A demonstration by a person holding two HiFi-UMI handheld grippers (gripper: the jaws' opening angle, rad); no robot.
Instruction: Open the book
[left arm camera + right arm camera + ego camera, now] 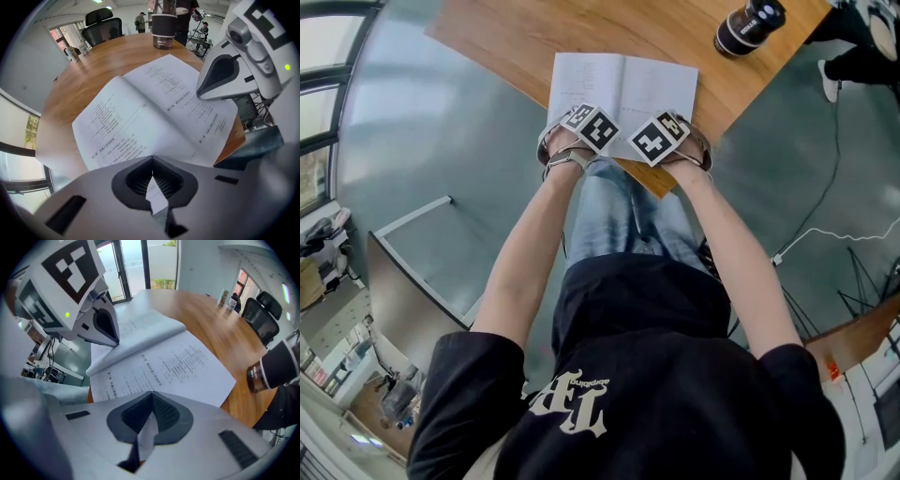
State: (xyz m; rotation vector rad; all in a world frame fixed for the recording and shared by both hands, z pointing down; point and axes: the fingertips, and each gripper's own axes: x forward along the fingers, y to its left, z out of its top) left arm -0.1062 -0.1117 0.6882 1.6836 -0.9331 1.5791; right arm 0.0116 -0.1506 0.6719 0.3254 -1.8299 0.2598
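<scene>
The book [623, 89] lies open and flat on the wooden table [506, 37], with printed white pages facing up. Both grippers point down at its near edge. In the head view my left gripper [584, 133] is over the left page and my right gripper [663, 141] over the right page. In the left gripper view the left gripper [152, 187] is shut, and a sliver of white page [155, 200] shows between its pads. In the right gripper view the right gripper [149, 420] is shut the same way on a strip of page [146, 436].
A dark cup [748, 26] stands on the table beyond the book's far right corner. The table's corner [661, 187] lies just under my hands, with grey floor around it. Office chairs [101, 21] stand at the far side. A white cable [825, 234] runs across the floor on the right.
</scene>
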